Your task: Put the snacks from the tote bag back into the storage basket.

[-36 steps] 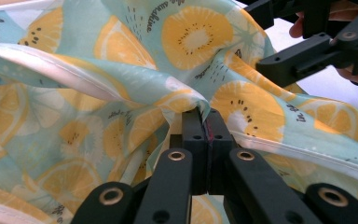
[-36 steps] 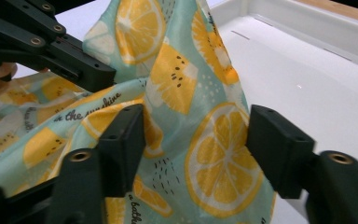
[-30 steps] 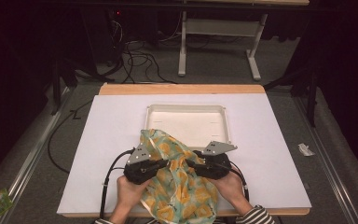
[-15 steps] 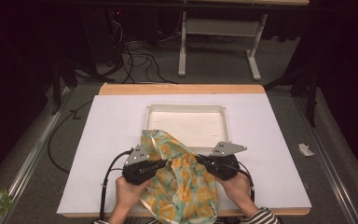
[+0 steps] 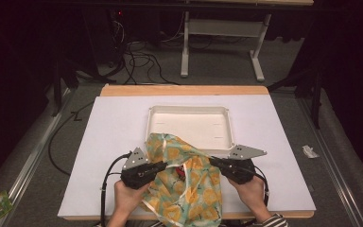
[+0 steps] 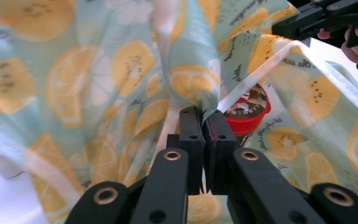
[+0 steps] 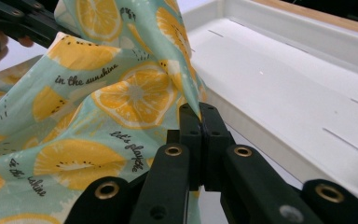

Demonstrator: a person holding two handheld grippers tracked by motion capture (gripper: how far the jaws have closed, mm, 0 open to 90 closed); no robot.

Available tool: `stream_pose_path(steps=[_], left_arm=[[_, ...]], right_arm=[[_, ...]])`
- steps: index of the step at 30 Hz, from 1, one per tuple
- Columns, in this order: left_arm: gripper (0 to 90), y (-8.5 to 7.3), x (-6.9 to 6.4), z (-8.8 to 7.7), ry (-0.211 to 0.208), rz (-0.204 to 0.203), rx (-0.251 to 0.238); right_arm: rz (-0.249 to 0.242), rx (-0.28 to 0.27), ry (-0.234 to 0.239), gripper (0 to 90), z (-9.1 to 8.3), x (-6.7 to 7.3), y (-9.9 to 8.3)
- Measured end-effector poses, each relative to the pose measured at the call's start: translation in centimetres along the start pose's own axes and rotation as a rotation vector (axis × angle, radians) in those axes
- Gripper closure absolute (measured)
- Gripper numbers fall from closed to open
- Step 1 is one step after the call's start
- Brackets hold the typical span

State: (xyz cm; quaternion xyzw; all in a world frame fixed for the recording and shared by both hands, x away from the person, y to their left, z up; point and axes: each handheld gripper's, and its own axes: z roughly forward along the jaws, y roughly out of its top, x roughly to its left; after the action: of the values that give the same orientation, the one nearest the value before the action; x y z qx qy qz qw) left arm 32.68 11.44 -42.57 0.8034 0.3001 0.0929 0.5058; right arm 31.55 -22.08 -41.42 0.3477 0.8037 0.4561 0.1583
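Since a second earlier, the right gripper (image 5: 213, 161) had slid outward and clamped its fingers on the bag (image 5: 184, 182) edge, stretching the mouth wider. Left gripper (image 5: 163, 165) also pinched the rim, its fingers just easing slightly with cloth between them. That lemon-print bag lay at the near table (image 5: 113, 142) edge, before the tray (image 5: 189, 111), a red-lidded cup (image 6: 246, 109) inside. Keeping both pinches firm and pulling evenly apart would likely expose the cup cleanly.
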Motion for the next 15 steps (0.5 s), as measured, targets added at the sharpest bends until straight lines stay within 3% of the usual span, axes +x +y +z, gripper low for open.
stream_pose_path(steps=[8, 15], left_arm=[[79.7, -0.3, 0.4, -0.8, 0.032, -0.012, -0.010], [72.6, -0.6, 0.9, -1.9, 0.088, -0.022, -0.019]], right_arm=[[0.018, 0.010, -0.019, 90.0, -0.4, -0.7, -1.0], [0.027, 0.023, -0.030, 90.0, -0.6, -1.2, -1.7]])
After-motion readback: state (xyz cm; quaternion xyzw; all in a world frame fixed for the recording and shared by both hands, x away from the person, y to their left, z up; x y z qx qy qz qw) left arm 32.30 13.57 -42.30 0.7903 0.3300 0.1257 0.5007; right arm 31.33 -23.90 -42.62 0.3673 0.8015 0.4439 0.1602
